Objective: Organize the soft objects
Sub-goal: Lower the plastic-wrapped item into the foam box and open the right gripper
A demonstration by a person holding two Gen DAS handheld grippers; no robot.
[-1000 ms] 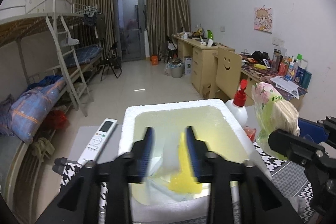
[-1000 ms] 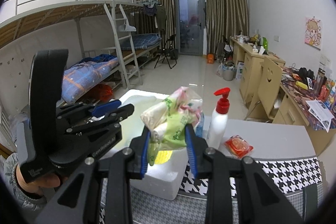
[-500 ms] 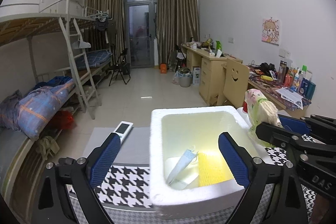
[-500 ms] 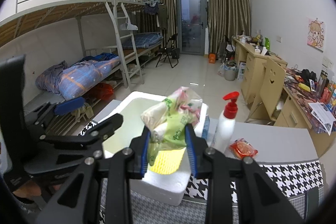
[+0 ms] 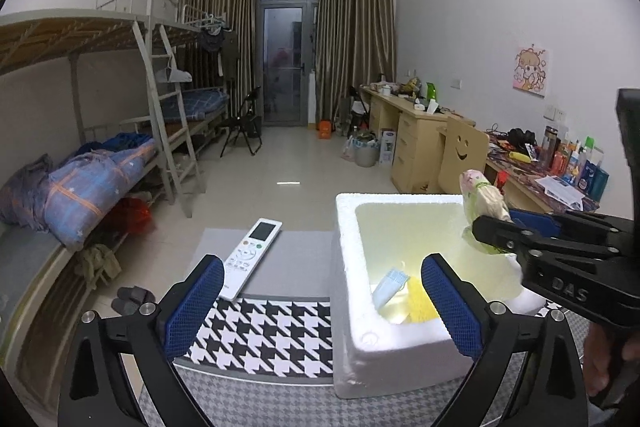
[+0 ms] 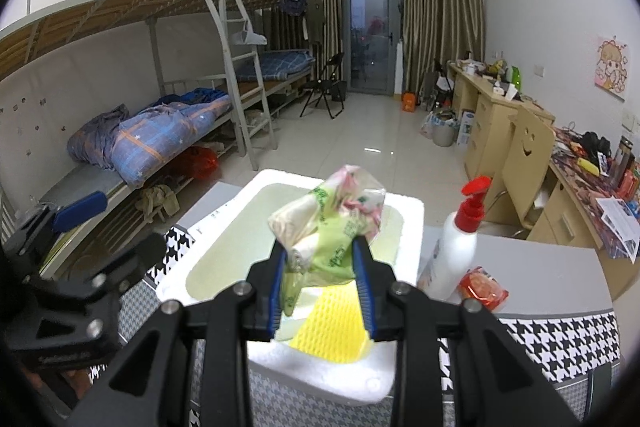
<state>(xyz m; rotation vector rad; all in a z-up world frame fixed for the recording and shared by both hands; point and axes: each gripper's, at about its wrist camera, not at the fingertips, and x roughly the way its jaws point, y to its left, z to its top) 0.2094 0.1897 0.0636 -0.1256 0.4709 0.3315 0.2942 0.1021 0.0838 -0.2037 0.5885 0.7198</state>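
A white foam box (image 5: 348, 267) stands on the table; it also shows in the right wrist view (image 6: 404, 223). Inside lie a yellow mesh sponge (image 5: 418, 301) and a light blue face mask (image 5: 390, 281). My left gripper (image 5: 320, 303) is open and empty, held above the box's near left corner. My right gripper (image 6: 322, 279) is shut on a green and pink plastic bag of soft things (image 6: 328, 223) and holds it above the open box. The bag also shows in the left wrist view (image 5: 480, 203).
A white remote control (image 5: 250, 257) lies on the grey table left of the box. A white pump bottle with a red top (image 6: 460, 243) and a small red packet (image 6: 482, 287) stand right of the box. A houndstooth cloth (image 5: 260, 335) covers the table's near part.
My left gripper let go of the yellow sponge in the box, opened wide and pulled back to the left. My right gripper carried the bag over the box.
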